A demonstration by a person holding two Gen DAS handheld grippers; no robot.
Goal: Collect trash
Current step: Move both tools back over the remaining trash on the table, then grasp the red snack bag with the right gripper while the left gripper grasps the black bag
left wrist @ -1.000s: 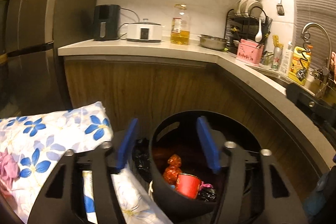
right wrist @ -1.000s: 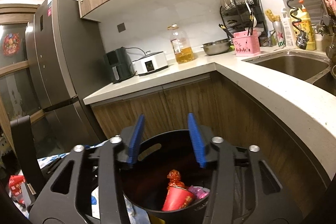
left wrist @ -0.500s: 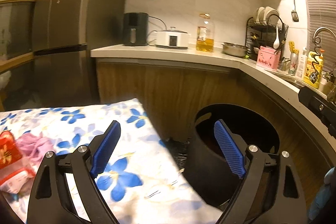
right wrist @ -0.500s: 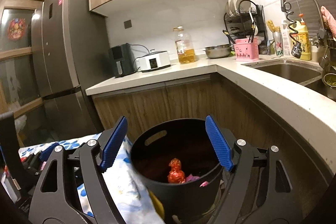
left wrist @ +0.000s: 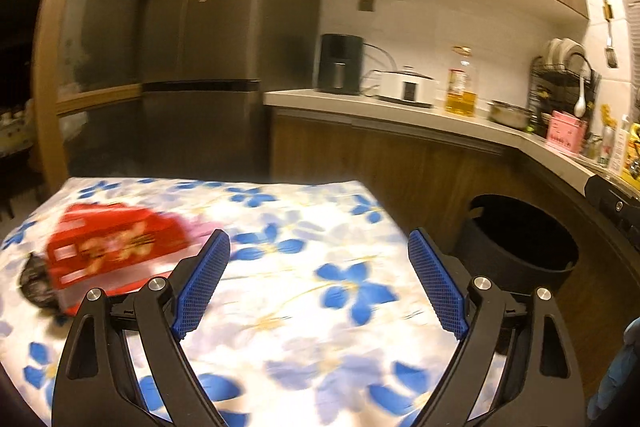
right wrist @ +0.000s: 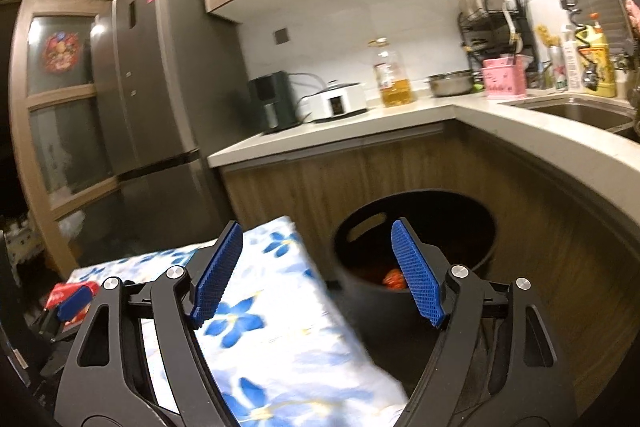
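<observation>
**Two empty claws, one red packet left on the cloth**

Both grippers stand released with nothing between their blue pads. From the left wrist view, the left gripper (left wrist: 318, 281) hangs over the flowered tablecloth (left wrist: 304, 291), and the red snack packet (left wrist: 112, 255) lies at the left of the frame, just beyond the left pad, blurred but plainly on the cloth. A small dark scrap (left wrist: 34, 279) sits touching its left edge; what it is I cannot tell. The black bin (left wrist: 520, 247) stands on the floor at the right of the frame, beside the table's corner and under the counter (left wrist: 400, 111).

From the right wrist view, the right gripper (right wrist: 316, 271) points across the cloth's corner toward the bin, whose mouth fills the middle of the frame with some red rubbish (right wrist: 394, 279) already lying at the bottom.

By my reckoning the step in hand is the reach for the next piece, with the bin partly filled. The next move calls for the left claw to swing leftward, straddle the packet flat against the cloth, and close gently, since a thin wrapper may slide or crumple out of the pads.
</observation>
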